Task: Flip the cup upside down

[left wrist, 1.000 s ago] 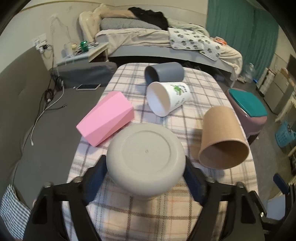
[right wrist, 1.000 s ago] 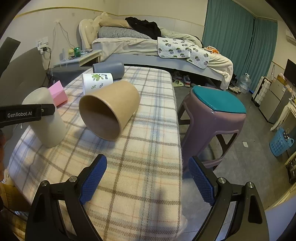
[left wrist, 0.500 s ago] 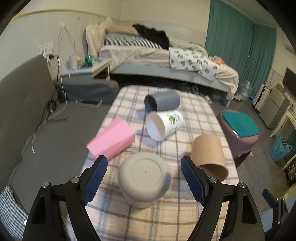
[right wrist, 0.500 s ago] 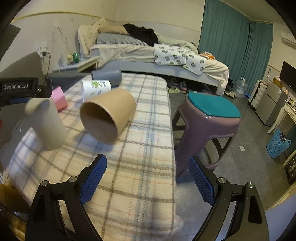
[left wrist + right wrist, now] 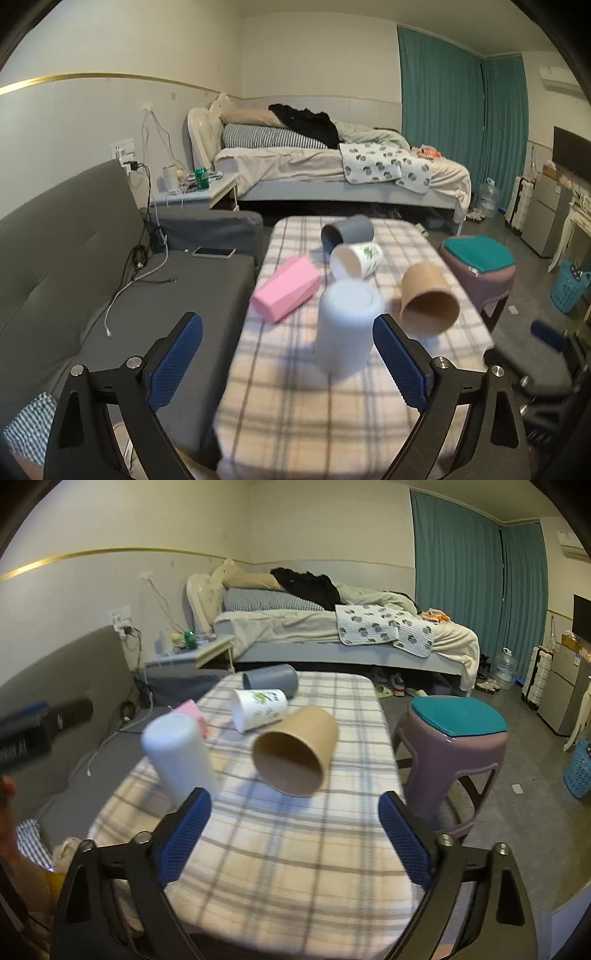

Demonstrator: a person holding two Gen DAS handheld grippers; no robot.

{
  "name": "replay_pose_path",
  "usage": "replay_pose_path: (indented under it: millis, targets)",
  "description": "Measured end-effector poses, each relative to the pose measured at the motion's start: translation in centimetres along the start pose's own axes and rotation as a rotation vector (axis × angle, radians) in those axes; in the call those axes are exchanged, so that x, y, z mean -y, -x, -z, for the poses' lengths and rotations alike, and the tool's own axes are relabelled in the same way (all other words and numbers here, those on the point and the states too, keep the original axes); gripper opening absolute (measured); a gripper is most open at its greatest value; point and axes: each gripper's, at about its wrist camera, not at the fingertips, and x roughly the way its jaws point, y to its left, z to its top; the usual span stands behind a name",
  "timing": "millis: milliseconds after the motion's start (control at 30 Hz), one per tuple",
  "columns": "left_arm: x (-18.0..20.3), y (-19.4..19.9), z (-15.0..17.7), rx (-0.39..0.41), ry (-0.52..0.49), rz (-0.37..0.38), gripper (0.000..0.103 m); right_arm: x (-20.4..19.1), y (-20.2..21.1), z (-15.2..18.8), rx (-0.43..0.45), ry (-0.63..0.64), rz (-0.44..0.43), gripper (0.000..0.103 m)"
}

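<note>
A pale grey cup point(image 5: 345, 328) stands upside down on the plaid-covered table point(image 5: 295, 413); it also shows in the right wrist view point(image 5: 179, 755). My left gripper point(image 5: 288, 363) is open and empty, drawn back from the cup. A brown paper cup point(image 5: 428, 299) lies on its side to the right, also in the right wrist view point(image 5: 295, 751). A white printed cup point(image 5: 356, 260) and a dark grey cup point(image 5: 347, 230) lie on their sides farther back. My right gripper point(image 5: 295, 836) is open and empty above the table's near end.
A pink box point(image 5: 286, 288) lies on the table left of the cups. A grey sofa point(image 5: 74, 266) with a phone point(image 5: 214, 252) is at the left. A purple stool with a teal seat point(image 5: 458, 731) stands right of the table. A bed point(image 5: 332, 170) is behind.
My left gripper let go of the pale grey cup, which now stands upside down, and pulled back and up. My right gripper also drew back a little.
</note>
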Motion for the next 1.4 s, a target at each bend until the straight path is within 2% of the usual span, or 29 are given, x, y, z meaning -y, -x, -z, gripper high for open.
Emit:
replay_pose_path:
  millis: [267,400,967,1400]
  targets:
    - [-0.6,1.0,3.2,0.012,-0.025,-0.034,0.097,-2.2,1.4,0.5,0.028,-0.010,-0.025,0.103]
    - [-0.8,1.2,3.9,-0.002,0.005,-0.038,0.097,-2.5,1.2,0.8,0.026,0.000,-0.017,0.103]
    - [-0.8,1.1,4.4,-0.032,0.050,0.001,0.097,-1.6,1.3,0.9,0.026,-0.014,-0.019,0.103]
    - [-1.1,1.3,4.3,-0.016,0.080,0.004,0.097,-1.6,1.2,1.0,0.023,-0.005,-0.017,0.103]
